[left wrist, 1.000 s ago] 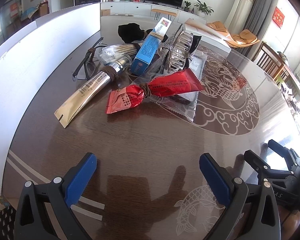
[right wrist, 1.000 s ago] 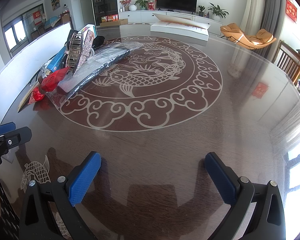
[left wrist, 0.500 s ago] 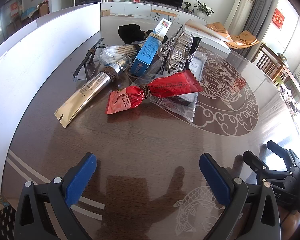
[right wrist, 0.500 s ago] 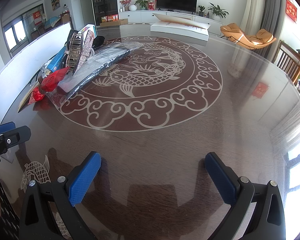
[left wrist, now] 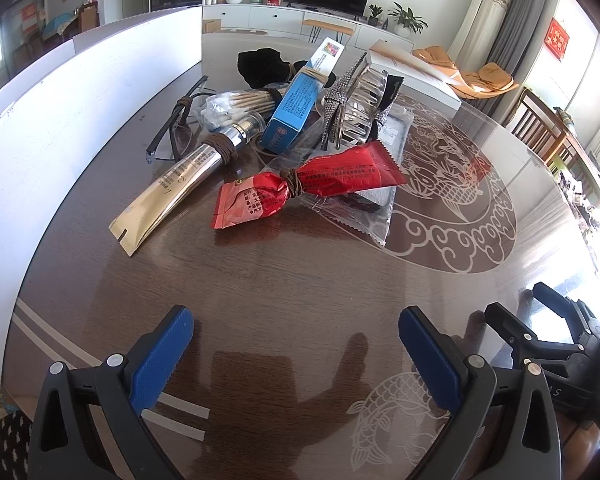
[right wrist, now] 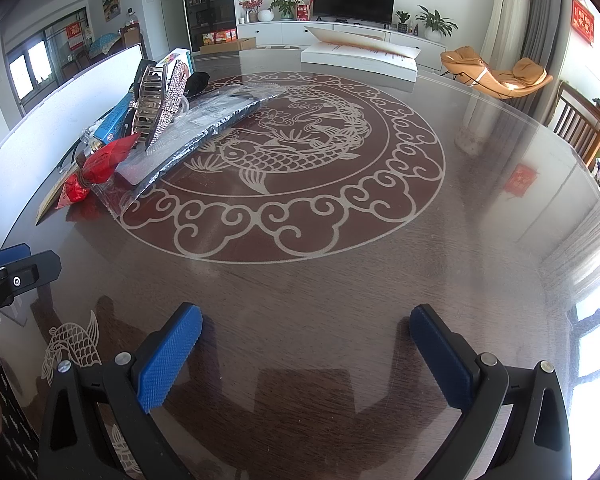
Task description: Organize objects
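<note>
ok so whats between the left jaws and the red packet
Nothing: in the left wrist view the stretch from the left gripper to the red packet is bare dark table, showing only reflections.

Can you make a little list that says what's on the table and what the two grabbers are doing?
surface: dark round table with a fish pattern
pile: red packet, gold tube, blue box, cotton swabs, sparkly hair claw, glasses
pile place: left side, beside a white board
left gripper: open, empty
right gripper: open, empty
</note>
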The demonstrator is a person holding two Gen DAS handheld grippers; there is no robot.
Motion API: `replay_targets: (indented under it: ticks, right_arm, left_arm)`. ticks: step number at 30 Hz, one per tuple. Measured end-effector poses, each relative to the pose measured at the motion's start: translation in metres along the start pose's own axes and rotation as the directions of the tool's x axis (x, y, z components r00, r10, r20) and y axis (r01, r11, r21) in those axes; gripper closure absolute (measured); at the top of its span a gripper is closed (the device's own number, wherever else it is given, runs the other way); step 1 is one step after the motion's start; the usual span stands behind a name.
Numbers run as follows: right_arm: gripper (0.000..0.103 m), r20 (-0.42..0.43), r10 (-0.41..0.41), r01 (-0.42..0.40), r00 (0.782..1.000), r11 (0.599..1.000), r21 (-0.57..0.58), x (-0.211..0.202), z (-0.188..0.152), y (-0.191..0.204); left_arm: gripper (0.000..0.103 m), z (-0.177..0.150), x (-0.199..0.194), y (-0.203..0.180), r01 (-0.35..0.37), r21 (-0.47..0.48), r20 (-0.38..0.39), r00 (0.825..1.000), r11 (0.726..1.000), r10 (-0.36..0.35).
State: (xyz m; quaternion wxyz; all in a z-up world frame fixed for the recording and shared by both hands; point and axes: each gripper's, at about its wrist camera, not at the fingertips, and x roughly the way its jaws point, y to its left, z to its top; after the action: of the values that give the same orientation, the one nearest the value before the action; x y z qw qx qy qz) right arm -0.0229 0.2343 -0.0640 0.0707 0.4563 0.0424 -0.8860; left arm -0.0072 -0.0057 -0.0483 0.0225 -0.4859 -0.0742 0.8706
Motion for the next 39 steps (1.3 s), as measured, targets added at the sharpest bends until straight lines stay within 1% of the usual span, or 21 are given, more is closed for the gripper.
replay_targets:
  ticks: [5,9,11,15,16,17,20,22,23,24,25,27,29,30,31,32,34,35,36,37,39]
  right_arm:
    - [0.0,0.0,0.0,0.0,1.0,1.0,0.0,0.0,0.0,0.0]
    - [0.0,0.0,0.0,0.0,1.0,1.0,0.0,0.0,0.0,0.0]
    - [0.0,0.0,0.0,0.0,1.0,1.0,0.0,0.0,0.0,0.0]
    - [0.0,0.0,0.0,0.0,1.0,1.0,0.0,0.0,0.0,0.0]
    - [0.0,0.0,0.0,0.0,1.0,1.0,0.0,0.0,0.0,0.0]
    - [0.0,0.0,0.0,0.0,1.0,1.0,0.0,0.0,0.0,0.0]
    - [0.0,0.0,0.0,0.0,1.0,1.0,0.0,0.0,0.0,0.0]
    - [0.0,0.0,0.0,0.0,1.0,1.0,0.0,0.0,0.0,0.0]
    - [0.0,0.0,0.0,0.0,1.0,1.0,0.0,0.0,0.0,0.0]
    - [0.0,0.0,0.0,0.0,1.0,1.0,0.0,0.0,0.0,0.0]
    - [0.0,0.0,0.0,0.0,1.0,1.0,0.0,0.0,0.0,0.0]
    - [0.0,0.0,0.0,0.0,1.0,1.0,0.0,0.0,0.0,0.0]
    - [0.0,0.0,0.0,0.0,1.0,1.0,0.0,0.0,0.0,0.0]
    - [0.0,0.0,0.0,0.0,1.0,1.0,0.0,0.0,0.0,0.0]
    - [0.0,0.0,0.0,0.0,1.0,1.0,0.0,0.0,0.0,0.0]
    - [0.0,0.0,0.0,0.0,1.0,1.0,0.0,0.0,0.0,0.0]
    - [0.0,0.0,0.0,0.0,1.0,1.0,0.0,0.0,0.0,0.0]
    - [0.0,0.0,0.0,0.0,1.0,1.0,0.0,0.0,0.0,0.0]
    - [0.0,0.0,0.0,0.0,1.0,1.0,0.0,0.0,0.0,0.0]
    - [0.0,0.0,0.0,0.0,1.0,1.0,0.0,0.0,0.0,0.0]
    - [0.0,0.0,0.0,0.0,1.0,1.0,0.0,0.0,0.0,0.0]
  left_arm:
    - [0.0,0.0,-0.002,0.002,0.011,-0.01,0.008,1.0,1.0,-0.011]
    - [0.0,0.0,-0.014,0.019,0.088,-0.096,0.063,0.995,0.992,-0.082]
    - [0.0,0.0,-0.016,0.024,0.107,-0.118,0.078,0.992,0.987,-0.098]
    - [0.0,0.003,-0.017,0.015,0.134,-0.071,0.085,0.988,0.988,-0.128]
    - [0.0,0.007,-0.018,0.016,0.15,-0.057,0.088,0.986,0.987,-0.145]
    - [0.0,0.012,-0.018,0.017,0.151,-0.036,0.095,0.985,0.988,-0.147]
    - [0.0,0.032,-0.018,0.032,0.049,0.022,0.131,0.99,0.999,-0.051]
    - [0.0,0.046,-0.009,0.05,0.02,0.029,0.117,0.993,0.999,-0.023]
    - [0.003,0.053,-0.003,0.059,0.01,0.022,0.103,0.995,1.0,-0.013]
    - [0.012,0.059,0.003,0.065,0.014,0.021,0.088,0.996,1.0,-0.016]
    - [0.015,0.064,0.009,0.069,0.014,0.028,0.071,0.997,1.0,-0.016]
    - [0.015,0.073,0.023,0.069,-0.002,0.065,0.049,0.999,0.998,-0.001]
    - [0.023,0.079,0.04,0.065,-0.013,0.1,0.013,1.0,0.995,0.012]
    - [0.027,0.081,0.048,0.063,-0.006,0.108,-0.005,1.0,0.994,0.007]
    - [0.029,0.083,0.054,0.061,0.003,0.11,-0.016,1.0,0.994,-0.002]
    - [0.029,0.085,0.058,0.058,-0.008,0.118,-0.005,1.0,0.993,0.009]
    - [0.029,0.088,0.064,0.05,-0.05,0.129,-0.002,0.999,0.99,0.051]
    - [0.031,0.088,0.066,0.047,-0.073,0.126,-0.004,0.997,0.989,0.074]
    - [0.046,0.088,0.065,0.045,-0.097,0.117,0.007,0.995,0.988,0.097]
    - [0.058,0.086,0.064,0.043,-0.117,0.1,0.017,0.993,0.988,0.115]
    - [0.064,0.081,0.061,0.043,-0.133,0.053,0.02,0.991,0.99,0.132]
